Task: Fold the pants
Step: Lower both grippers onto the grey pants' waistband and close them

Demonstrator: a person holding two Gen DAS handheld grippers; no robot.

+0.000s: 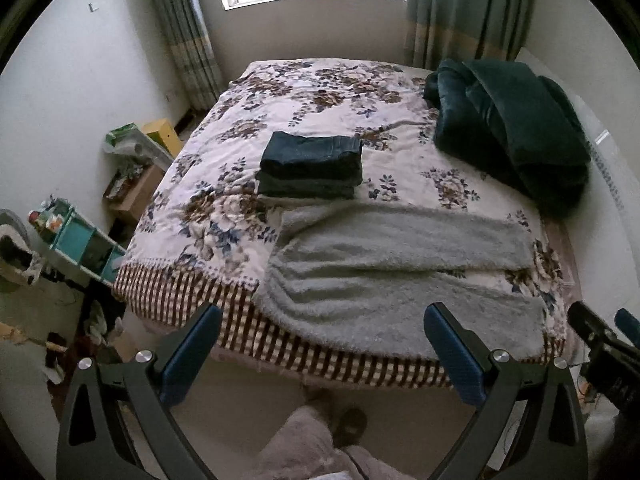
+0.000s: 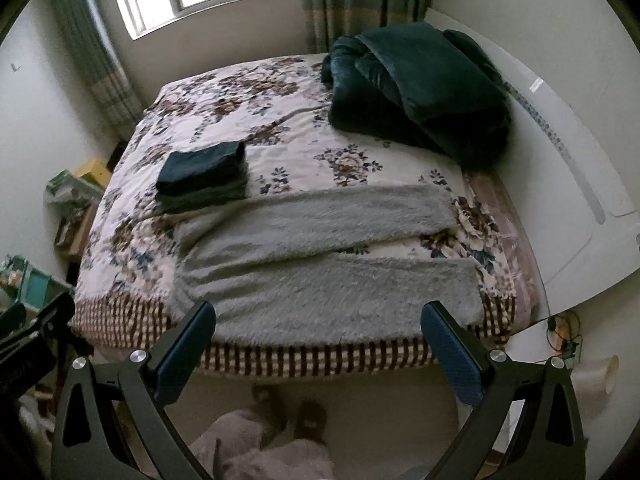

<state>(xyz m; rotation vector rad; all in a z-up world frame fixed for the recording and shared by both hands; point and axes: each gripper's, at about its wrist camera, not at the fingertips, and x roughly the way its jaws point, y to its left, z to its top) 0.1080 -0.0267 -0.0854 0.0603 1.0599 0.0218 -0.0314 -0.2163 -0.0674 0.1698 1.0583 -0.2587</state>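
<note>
Left tongs (image 1: 322,344) wide open, empty, lower frame w/ bed edge beyond. Grey fuzzy pants (image 1: 384,268) spread flat at frame center on floral bed (image 1: 224,208), folded dark jeans (image 1: 310,166) just above. Right tongs (image 2: 318,340) wide open, empty.

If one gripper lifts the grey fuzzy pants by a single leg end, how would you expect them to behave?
The grey fuzzy pants lie rumpled and draped over the bed edge, so they will probably hang floppy. The thick pile suggests a soft, bulky, non-slippery grip. Both the left gripper and right gripper are open and apart from them.
</note>
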